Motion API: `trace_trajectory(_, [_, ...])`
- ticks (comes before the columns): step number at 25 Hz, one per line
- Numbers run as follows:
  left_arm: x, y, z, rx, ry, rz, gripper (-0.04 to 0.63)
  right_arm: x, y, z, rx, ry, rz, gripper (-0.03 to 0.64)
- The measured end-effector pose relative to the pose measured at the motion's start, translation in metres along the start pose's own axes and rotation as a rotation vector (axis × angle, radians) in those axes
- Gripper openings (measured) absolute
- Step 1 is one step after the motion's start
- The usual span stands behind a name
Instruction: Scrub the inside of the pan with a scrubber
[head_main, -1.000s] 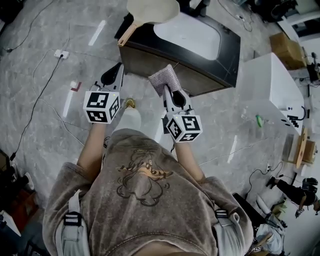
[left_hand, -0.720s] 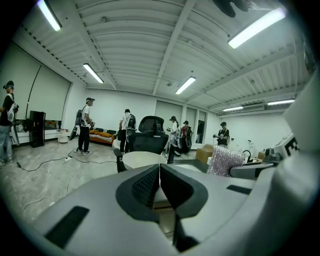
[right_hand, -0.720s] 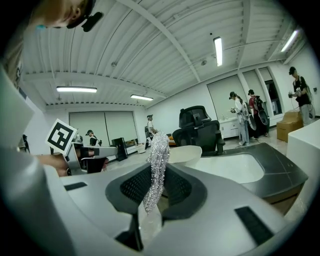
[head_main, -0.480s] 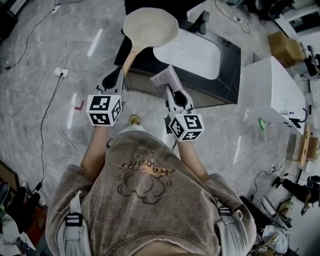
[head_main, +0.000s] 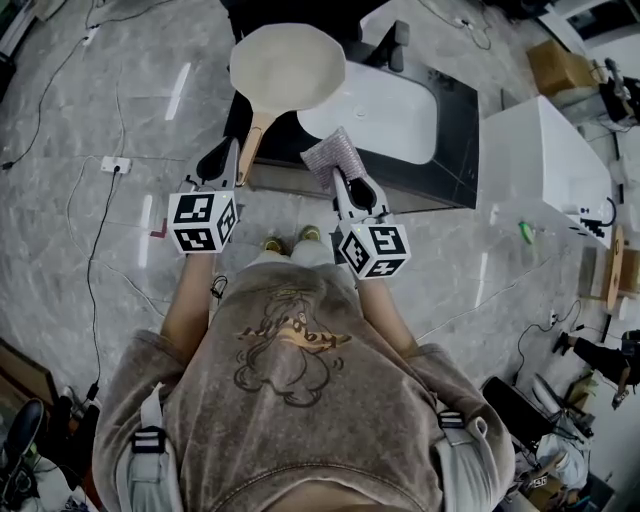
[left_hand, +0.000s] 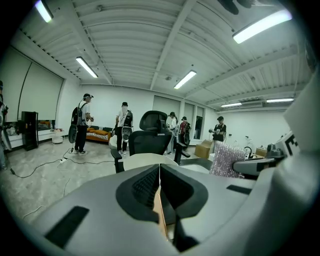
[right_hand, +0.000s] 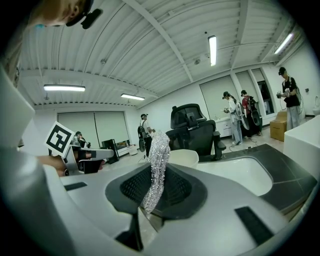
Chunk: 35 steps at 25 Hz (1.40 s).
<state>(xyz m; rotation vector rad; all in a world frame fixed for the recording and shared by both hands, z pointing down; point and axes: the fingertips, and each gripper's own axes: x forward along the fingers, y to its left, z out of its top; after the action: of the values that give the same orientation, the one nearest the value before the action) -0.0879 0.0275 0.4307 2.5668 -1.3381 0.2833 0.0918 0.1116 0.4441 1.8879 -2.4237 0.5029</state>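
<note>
While left gripper (head_main: 226, 165) clamps the pan (head_main: 287, 68) by its handle (head_main: 253, 132) and right gripper (head_main: 347, 183) pinches the mesh scrubber (head_main: 330, 153) | pan ahead-left of scrubber, apart | advice: level pan, press scrubber flat inside.

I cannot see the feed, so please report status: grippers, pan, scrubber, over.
Left gripper shut on pan handle. Right gripper shut on scrubber, not yet touching pan. Nothing between them.
</note>
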Motion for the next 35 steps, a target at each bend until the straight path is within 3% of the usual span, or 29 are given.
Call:
trace_trajectory(9, [0.048, 0.012, 0.012, -0.003, 0.006, 0.011, 0.020, 0.047, -0.028, 0.022, -0.011, -0.009, 0.028, 0.079])
trace_trajectory(29, [0.131, 0.054, 0.037, -0.050, 0.005, 0.185, 0.023, 0.153, -0.081, 0.059, -0.084, 0.034, 0.217, 0.079])
trace_trajectory(31, [0.137, 0.057, 0.040, -0.069, 0.003, 0.190, 0.075, 0.159, -0.082, 0.059, -0.075, 0.043, 0.226, 0.079])
trace_trajectory(32, [0.140, 0.058, 0.040, -0.079, 0.008, 0.189, 0.153, 0.162, -0.083, 0.059, -0.074, 0.048, 0.229, 0.079])
trace_trajectory(35, [0.149, 0.064, 0.038, -0.069, 0.038, 0.181, 0.163, 0.171, -0.082, 0.057, -0.074, 0.059, 0.232, 0.078])
